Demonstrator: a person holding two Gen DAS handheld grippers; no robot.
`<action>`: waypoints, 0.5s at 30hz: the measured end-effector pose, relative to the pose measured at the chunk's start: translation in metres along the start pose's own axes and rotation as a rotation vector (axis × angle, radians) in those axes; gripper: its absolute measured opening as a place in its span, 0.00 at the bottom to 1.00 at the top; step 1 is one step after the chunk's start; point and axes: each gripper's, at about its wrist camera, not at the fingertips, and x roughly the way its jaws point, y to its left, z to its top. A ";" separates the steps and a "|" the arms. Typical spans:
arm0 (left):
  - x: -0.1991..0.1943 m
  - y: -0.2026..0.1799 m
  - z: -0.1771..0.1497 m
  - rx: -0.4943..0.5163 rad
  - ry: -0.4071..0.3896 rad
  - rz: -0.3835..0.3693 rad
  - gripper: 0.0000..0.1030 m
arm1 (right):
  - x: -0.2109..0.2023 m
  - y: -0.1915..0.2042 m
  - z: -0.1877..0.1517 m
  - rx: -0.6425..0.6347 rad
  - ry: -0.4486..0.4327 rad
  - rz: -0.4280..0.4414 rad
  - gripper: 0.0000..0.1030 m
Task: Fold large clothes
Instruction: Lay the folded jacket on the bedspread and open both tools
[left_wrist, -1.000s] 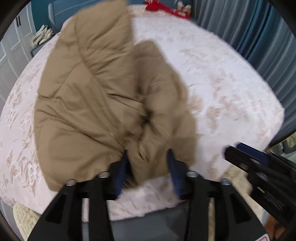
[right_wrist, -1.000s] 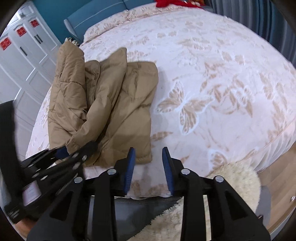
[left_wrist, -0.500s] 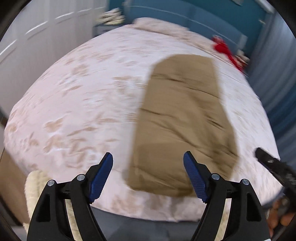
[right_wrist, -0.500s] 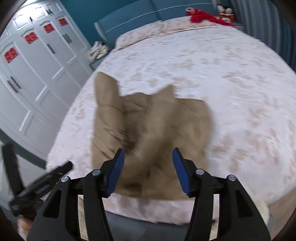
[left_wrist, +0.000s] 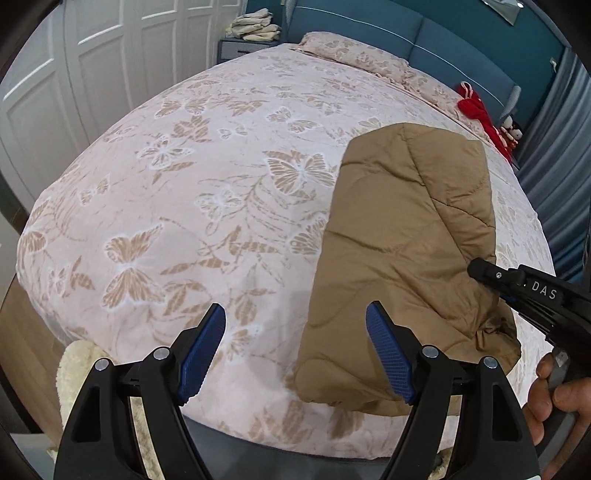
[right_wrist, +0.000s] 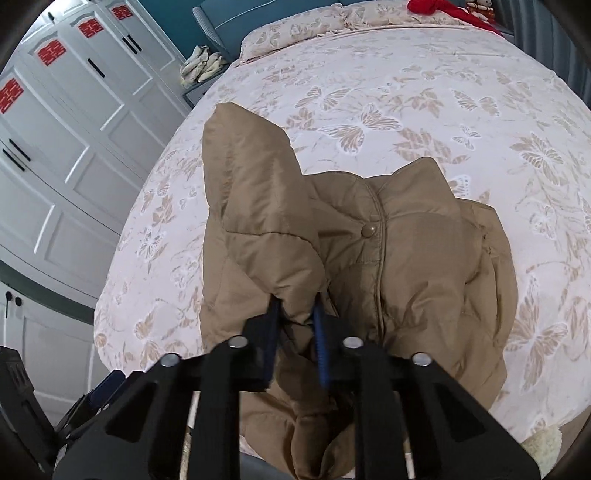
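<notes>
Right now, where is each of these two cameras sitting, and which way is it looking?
Left wrist: rides the left gripper, looking down over the bed; open fingers, a hand at right.
Right wrist: rides the right gripper, looking down at the jacket it pinches.
Shared: bed, jacket, wardrobe, and each glimpses the other gripper.

The left claw (left_wrist: 295, 350) stands wide with nothing between its pads, while the right claw (right_wrist: 297, 314) has just closed, pinching fabric.
</notes>
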 end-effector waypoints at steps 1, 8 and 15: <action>0.001 -0.002 0.000 0.007 0.000 -0.005 0.73 | -0.005 -0.003 -0.001 0.002 -0.012 0.001 0.11; 0.005 -0.031 0.005 0.071 0.005 -0.045 0.73 | -0.045 -0.033 -0.023 -0.026 -0.071 -0.090 0.09; 0.010 -0.086 0.004 0.189 0.015 -0.075 0.73 | -0.059 -0.095 -0.047 0.069 -0.070 -0.177 0.09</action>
